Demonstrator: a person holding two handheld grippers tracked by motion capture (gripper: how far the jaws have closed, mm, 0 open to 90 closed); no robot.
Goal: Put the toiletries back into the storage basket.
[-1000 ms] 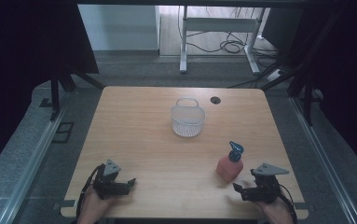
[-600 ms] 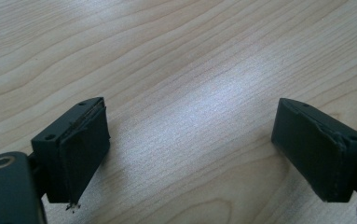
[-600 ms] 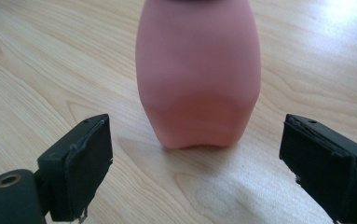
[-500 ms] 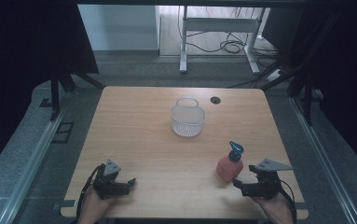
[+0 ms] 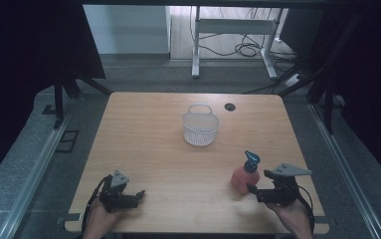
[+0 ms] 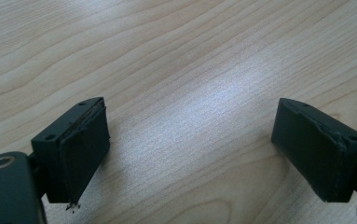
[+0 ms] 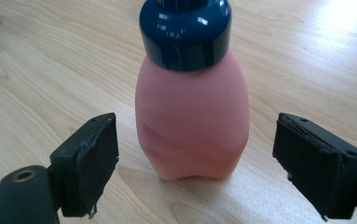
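Note:
A pink bottle (image 5: 240,179) with a dark blue pump top (image 5: 251,162) stands upright on the wooden table (image 5: 143,129), near its front right. My right gripper (image 5: 252,189) points at it from the right. In the right gripper view the bottle (image 7: 192,126) stands between the two black pads (image 7: 94,158), with a gap on each side. These jaws have just been closing and the pads are still apart from the bottle. My left gripper (image 5: 137,194) rests at the front left, open over bare wood (image 6: 190,126), holding nothing.
A white mesh basket (image 5: 200,134) with a handle stands past the middle of the table. A dark cable hole (image 5: 230,106) lies behind it to the right. Table legs and cables sit on the floor beyond the far edge.
My right gripper has shifted slightly up the picture beside the bottle. The left gripper, the bottle and the basket have not moved.

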